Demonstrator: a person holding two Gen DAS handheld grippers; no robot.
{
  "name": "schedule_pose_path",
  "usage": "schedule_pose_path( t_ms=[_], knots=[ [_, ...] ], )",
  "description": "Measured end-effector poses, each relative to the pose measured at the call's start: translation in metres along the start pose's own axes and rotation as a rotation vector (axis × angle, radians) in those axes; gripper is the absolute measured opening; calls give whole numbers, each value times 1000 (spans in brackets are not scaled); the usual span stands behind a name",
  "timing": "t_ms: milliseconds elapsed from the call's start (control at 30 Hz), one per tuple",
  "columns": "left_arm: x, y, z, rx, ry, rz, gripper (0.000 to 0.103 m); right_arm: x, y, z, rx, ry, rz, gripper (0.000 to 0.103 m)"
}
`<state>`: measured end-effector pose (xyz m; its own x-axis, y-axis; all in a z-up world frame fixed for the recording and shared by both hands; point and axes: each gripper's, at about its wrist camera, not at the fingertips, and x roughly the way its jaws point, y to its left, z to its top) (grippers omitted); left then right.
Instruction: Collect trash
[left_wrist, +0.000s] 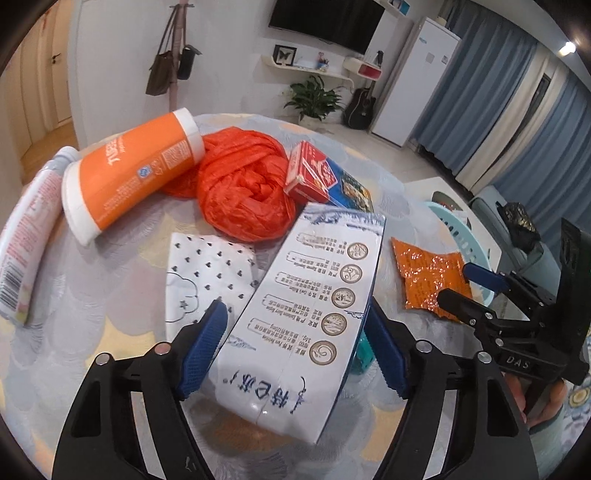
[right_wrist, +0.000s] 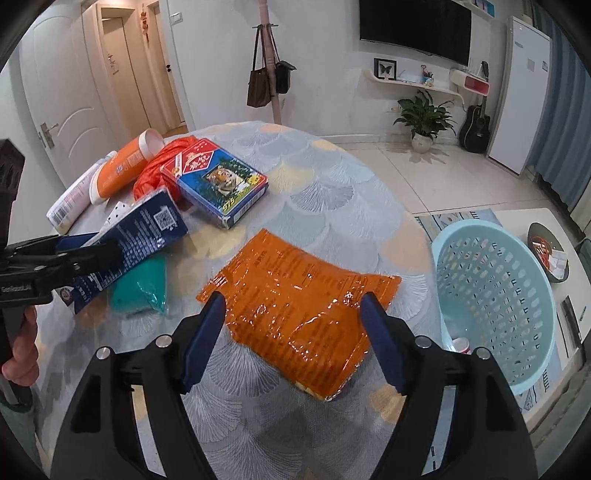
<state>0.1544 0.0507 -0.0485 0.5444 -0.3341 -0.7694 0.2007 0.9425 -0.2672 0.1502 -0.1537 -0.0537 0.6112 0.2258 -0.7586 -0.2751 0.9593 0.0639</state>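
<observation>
i had both grippers down over the table (right_wrist: 332, 177), each straddling a piece of trash. left gripper (left_wrist: 291, 354) sat w/ its blue pads either side of the white milk carton (left_wrist: 306, 314); jaws looked spread, a gap showing on both sides, so not clamped yet. right gripper (right_wrist: 291, 339) was likewise spread around the orange foil wrapper (right_wrist: 295, 299), pads not pressing it, wrapper flat on the cloth.

progress: barely started, i'd say. the light blue basket (right_wrist: 495, 295) beside the table held only a small cup-like bit at the bottom, afaict. left on the table: orange canister (left_wrist: 133, 173), white tube (left_wrist: 29, 236), red plastic bag (left_wrist: 243, 188), card box (right_wrist: 218, 181), heart-print tissue pack (left_wrist: 207, 280), teal packet (right_wrist: 144, 288), plus carton & wrapper.
</observation>
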Motion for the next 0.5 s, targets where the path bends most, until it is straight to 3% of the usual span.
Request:
schedule_pose_path(
  t_ms=[200,500],
  knots=[
    [-1,-5,-2,-3,-8,-12,54,7,10,-6,-52,24,3,81],
    [-22,-13,-10,-14,-86,-33,53,9,12,-9,-77,42,-22,80]
  ],
)
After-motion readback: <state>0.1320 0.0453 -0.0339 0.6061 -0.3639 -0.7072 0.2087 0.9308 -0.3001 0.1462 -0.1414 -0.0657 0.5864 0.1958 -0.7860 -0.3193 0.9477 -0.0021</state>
